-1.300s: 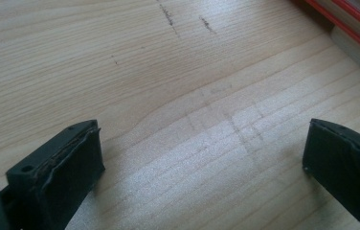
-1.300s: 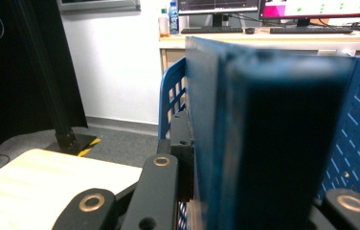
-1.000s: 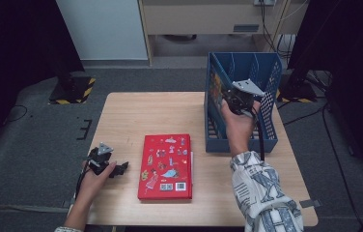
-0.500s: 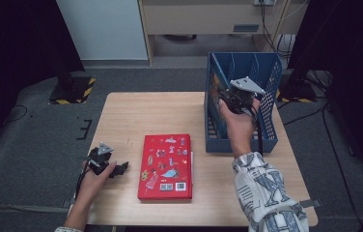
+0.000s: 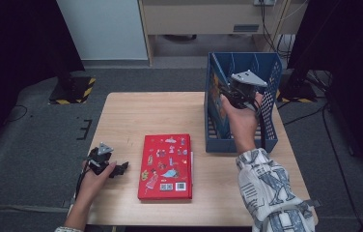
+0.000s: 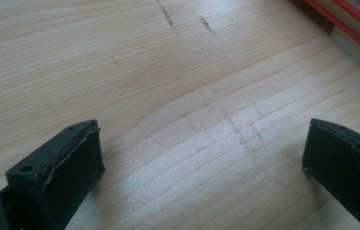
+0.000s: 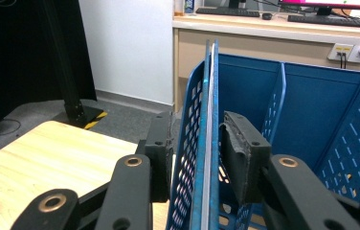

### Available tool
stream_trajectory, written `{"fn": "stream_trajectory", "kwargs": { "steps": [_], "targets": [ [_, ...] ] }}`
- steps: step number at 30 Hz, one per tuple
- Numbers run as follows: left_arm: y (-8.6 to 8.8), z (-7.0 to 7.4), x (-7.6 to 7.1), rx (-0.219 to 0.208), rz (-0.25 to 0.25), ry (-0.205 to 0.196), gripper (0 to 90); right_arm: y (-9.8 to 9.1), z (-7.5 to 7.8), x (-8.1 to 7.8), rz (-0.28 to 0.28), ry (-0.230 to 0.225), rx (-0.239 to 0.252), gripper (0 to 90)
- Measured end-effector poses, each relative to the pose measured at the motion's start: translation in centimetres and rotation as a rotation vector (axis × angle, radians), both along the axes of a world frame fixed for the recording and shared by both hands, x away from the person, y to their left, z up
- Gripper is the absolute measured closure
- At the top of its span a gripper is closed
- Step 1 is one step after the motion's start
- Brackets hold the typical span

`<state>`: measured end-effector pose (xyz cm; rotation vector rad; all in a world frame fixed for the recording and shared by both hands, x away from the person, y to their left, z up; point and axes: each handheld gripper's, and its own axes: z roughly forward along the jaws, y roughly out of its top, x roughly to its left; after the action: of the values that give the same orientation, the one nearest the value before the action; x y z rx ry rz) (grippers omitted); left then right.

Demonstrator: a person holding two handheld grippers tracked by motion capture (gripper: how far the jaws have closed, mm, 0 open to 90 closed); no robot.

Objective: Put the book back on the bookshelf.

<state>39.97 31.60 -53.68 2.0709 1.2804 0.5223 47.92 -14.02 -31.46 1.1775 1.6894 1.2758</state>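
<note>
Right gripper [image 7: 197, 158] lifted slightly, fingers just loosened, astride the blue rack [image 7: 312, 124] wall and standing book [image 7: 211, 120]; left gripper [image 6: 202, 177] fingers spread.

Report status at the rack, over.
Left tongs open, idle on table. Right tongs just opening, astride rack wall and slim book standing inside it. Red book flat on table, nothing in the way.
</note>
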Motion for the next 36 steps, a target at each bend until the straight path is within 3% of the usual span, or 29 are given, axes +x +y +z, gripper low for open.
{"fn": "stream_trajectory", "kwargs": {
  "steps": [36],
  "targets": [
    [-0.1, 0.0, 0.0, -0.002, 0.001, -0.001, 0.0, 0.2, -0.2, 1.1, -0.015, 0.067, -0.002, 76.6]
  ]
}}
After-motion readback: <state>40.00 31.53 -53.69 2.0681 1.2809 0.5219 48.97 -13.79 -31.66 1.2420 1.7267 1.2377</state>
